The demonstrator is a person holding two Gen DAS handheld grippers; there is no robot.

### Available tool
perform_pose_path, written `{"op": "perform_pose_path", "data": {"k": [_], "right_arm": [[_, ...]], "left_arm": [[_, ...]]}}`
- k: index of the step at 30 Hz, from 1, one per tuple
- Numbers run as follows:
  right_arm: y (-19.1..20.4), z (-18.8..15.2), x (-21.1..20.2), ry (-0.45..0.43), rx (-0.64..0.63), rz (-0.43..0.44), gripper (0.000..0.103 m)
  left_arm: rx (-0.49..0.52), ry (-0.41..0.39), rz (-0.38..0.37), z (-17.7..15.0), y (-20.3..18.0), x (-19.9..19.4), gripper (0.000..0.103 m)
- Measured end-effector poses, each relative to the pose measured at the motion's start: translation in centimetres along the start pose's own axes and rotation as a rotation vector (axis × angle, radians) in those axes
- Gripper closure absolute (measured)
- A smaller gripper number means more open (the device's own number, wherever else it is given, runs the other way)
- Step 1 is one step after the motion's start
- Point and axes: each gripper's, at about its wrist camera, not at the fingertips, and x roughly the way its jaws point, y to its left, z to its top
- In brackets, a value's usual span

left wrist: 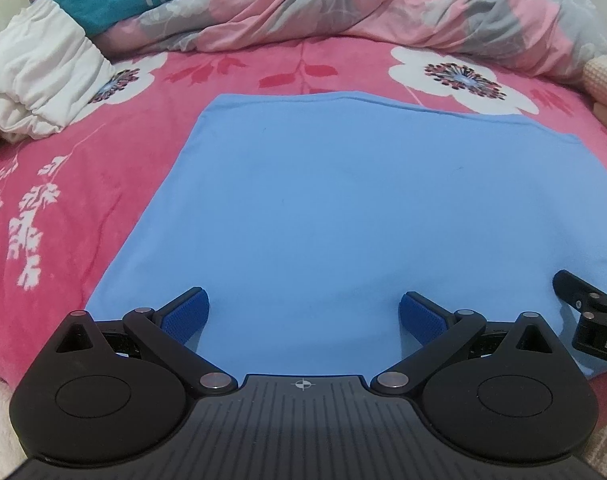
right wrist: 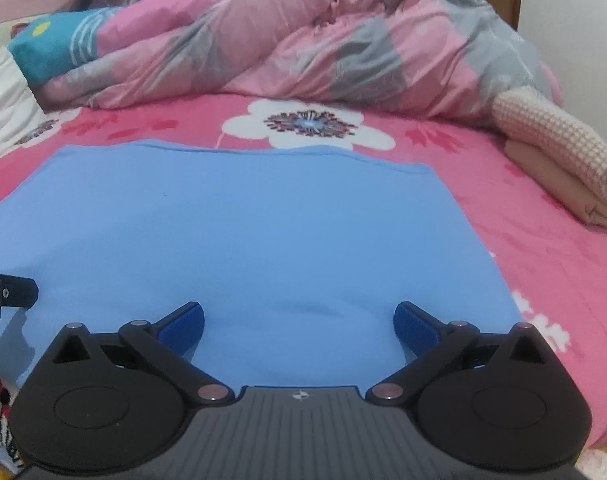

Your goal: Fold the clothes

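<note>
Both grippers, left gripper [left wrist: 303, 316] and right gripper [right wrist: 299, 324], are hovering wide open over the soft, limp light-blue cotton garment [left wrist: 343, 208]; its near corners are looking best to pinch.

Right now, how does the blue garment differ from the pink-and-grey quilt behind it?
The blue garment lies flat and smooth, near the tools; the pink-and-grey quilt is bunched in a crumpled heap at the far side. The garment is one plain colour; the quilt is patterned in pink and grey. Both rest on the pink flowered bedsheet.
</note>
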Motion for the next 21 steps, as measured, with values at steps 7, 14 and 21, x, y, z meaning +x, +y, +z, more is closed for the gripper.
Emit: {"op": "perform_pose_path", "data": {"k": [7, 14, 21], "right_arm": [[-0.15, -0.05, 0.11, 0.0, 0.006, 0.004, 0.0], [-0.07, -0.27, 0.12, -0.009, 0.007, 0.001, 0.0], [-0.17, -0.37, 0.11, -0.015, 0.008, 0.004, 0.0]], "left_arm": [[-0.001, 0.004, 0.008, 0.03, -0.17, 0.03, 0.0], [0.003, 0.005, 0.015, -0.04, -0.26, 0.05, 0.0], [0.015, -0.009, 0.005, -0.14, -0.16, 0.08, 0.0]]}}
